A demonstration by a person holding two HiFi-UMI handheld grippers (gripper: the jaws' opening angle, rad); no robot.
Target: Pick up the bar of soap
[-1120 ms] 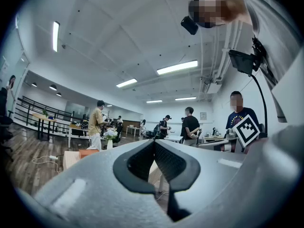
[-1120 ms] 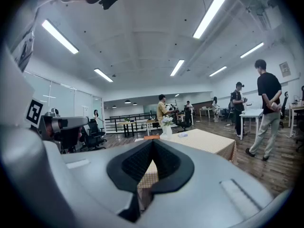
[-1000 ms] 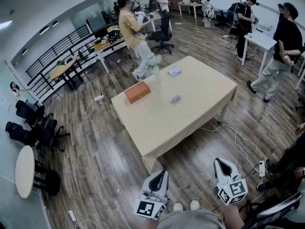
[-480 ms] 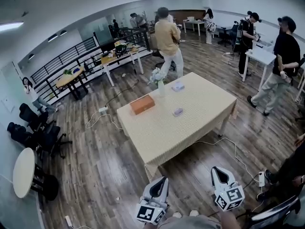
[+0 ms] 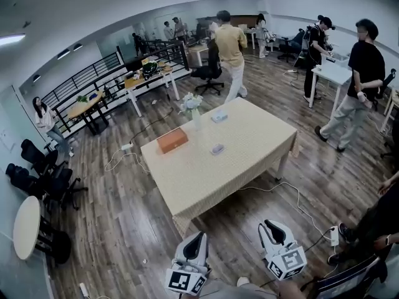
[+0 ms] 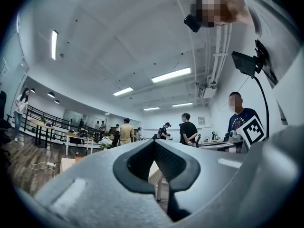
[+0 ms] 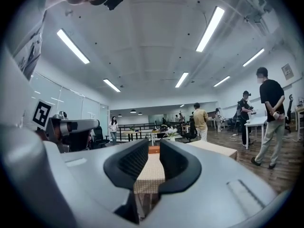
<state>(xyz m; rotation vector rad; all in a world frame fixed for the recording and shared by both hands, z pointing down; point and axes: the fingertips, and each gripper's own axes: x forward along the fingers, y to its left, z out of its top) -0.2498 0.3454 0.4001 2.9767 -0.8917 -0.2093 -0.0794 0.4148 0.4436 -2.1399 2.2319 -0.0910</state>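
The bar of soap [image 5: 217, 149] is a small pale lilac block lying near the middle of the table with the yellow checked cloth [image 5: 249, 161]. Both grippers hang low at the bottom of the head view, well short of the table and far from the soap. My left gripper [image 5: 198, 236] has its jaw tips touching and holds nothing; in its own view they meet at the left gripper [image 6: 154, 144]. The right gripper [image 5: 269, 225] has its jaws opening, with a narrow gap and nothing between them, as seen at the right gripper [image 7: 154, 148].
On the table also stand an orange box [image 5: 172, 140], a vase of flowers [image 5: 191, 106] and a pale pack [image 5: 219, 116]. Cables [image 5: 293, 195] trail over the wooden floor to a power strip [image 5: 332, 236]. Several people stand behind and right of the table; chairs [image 5: 43, 173] are at the left.
The head view has swung, so the table sits a little more to the left and both grippers lower in the frame. The person in the yellow shirt has walked right, behind the table.
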